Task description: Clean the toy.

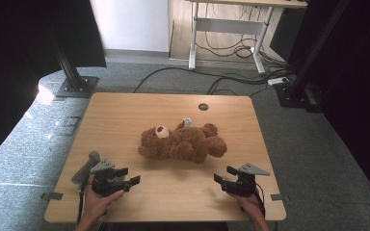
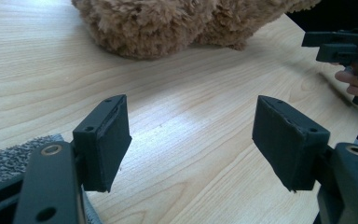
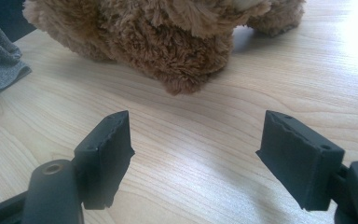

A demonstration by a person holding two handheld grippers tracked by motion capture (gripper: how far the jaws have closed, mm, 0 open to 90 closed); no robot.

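Your left gripper (image 1: 128, 177) stands with its jaws wide apart and nothing between them, low over the near left part of the table (image 1: 125, 108), and your right gripper (image 1: 225, 174) is just as wide and empty over the near right part. Both point toward the brown teddy bear (image 1: 183, 142), which lies on its back across the middle of the wooden top, head toward the left, feet toward the right, clear of both sets of jaws. In the left gripper view the bear's fur (image 2: 168, 23) sits beyond the jaws with bare wood between; the right gripper view shows the same gap. Just beside your left hand (image 1: 96, 202), a grey cloth (image 1: 85, 168) lies at the table's near left edge
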